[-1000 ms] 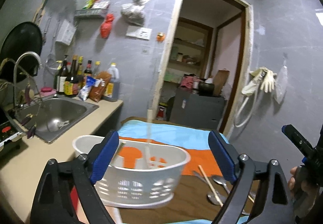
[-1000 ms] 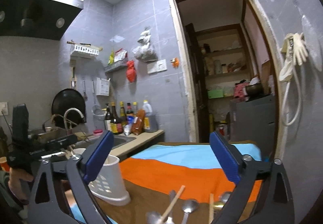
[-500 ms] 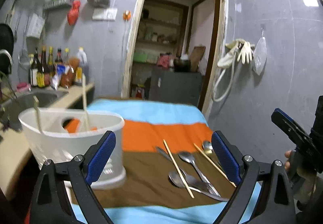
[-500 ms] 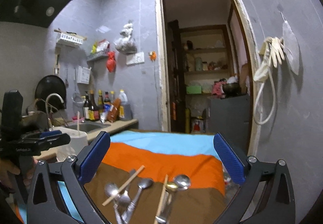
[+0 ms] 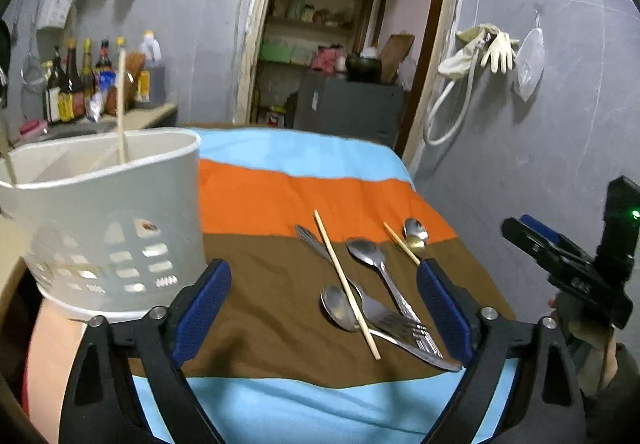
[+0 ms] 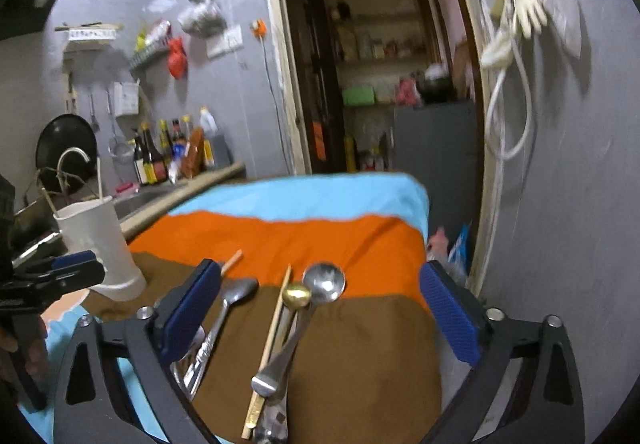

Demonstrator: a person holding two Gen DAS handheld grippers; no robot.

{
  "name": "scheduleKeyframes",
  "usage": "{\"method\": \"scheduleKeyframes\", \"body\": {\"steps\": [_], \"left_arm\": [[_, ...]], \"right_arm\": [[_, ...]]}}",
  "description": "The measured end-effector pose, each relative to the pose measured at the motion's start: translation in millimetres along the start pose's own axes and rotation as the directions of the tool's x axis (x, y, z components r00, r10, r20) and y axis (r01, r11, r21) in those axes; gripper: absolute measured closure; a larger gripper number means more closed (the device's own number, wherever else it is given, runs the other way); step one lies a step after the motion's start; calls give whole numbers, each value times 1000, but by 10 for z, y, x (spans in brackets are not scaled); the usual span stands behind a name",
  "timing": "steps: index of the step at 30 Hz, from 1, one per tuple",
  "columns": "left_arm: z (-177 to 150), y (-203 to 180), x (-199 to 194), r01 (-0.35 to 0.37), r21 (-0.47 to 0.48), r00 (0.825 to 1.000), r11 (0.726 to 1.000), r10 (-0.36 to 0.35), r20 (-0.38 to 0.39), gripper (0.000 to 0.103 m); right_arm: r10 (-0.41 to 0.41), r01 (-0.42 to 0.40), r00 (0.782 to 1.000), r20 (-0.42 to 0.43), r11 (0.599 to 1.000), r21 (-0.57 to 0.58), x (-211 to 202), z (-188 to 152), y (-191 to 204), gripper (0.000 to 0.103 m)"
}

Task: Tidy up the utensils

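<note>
A white perforated utensil basket [image 5: 108, 228] stands at the table's left with two chopsticks [image 5: 121, 104] upright in it; it also shows in the right wrist view [image 6: 104, 248]. Loose spoons [image 5: 372, 260], a fork [image 5: 404, 328] and chopsticks [image 5: 346, 284] lie on the brown stripe of the cloth. My left gripper [image 5: 324, 308] is open and empty, just in front of them. My right gripper [image 6: 320, 320] is open and empty, low over a silver spoon [image 6: 324, 284], a gold spoon [image 6: 297, 295] and a chopstick [image 6: 272, 340].
The table wears a blue, orange and brown striped cloth [image 5: 304, 200]. A counter with a sink and sauce bottles [image 5: 76, 84] runs along the left. An open doorway [image 5: 332, 44] lies behind the table. A grey wall with hanging gloves [image 5: 488, 48] closes the right side.
My left gripper swung right from the basket toward the loose utensils and came lower. My right gripper dropped and moved in over the spoons. Both stayed open.
</note>
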State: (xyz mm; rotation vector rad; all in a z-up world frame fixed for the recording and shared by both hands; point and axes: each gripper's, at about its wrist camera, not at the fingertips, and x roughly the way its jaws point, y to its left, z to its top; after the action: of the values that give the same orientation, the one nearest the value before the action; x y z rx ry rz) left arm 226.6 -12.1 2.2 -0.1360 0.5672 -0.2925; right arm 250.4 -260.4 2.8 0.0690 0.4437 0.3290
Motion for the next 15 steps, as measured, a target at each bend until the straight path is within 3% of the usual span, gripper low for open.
{"method": "scheduleKeyframes", "body": {"steps": [4, 10, 15], "left_arm": [[-4, 37, 192, 43, -30, 993, 999, -46, -109, 48], [-14, 140, 474, 80, -105, 963, 991, -104, -247, 70], [-49, 211, 592, 83, -162, 944, 983, -130, -303, 84]], "right_arm": [[-19, 20, 994, -111, 1000, 9, 215, 1, -55, 31], [-8, 12, 971, -239, 1000, 16, 518, -12, -92, 36], [-15, 18, 956, -292, 1000, 9, 749, 35, -84, 37]]}}
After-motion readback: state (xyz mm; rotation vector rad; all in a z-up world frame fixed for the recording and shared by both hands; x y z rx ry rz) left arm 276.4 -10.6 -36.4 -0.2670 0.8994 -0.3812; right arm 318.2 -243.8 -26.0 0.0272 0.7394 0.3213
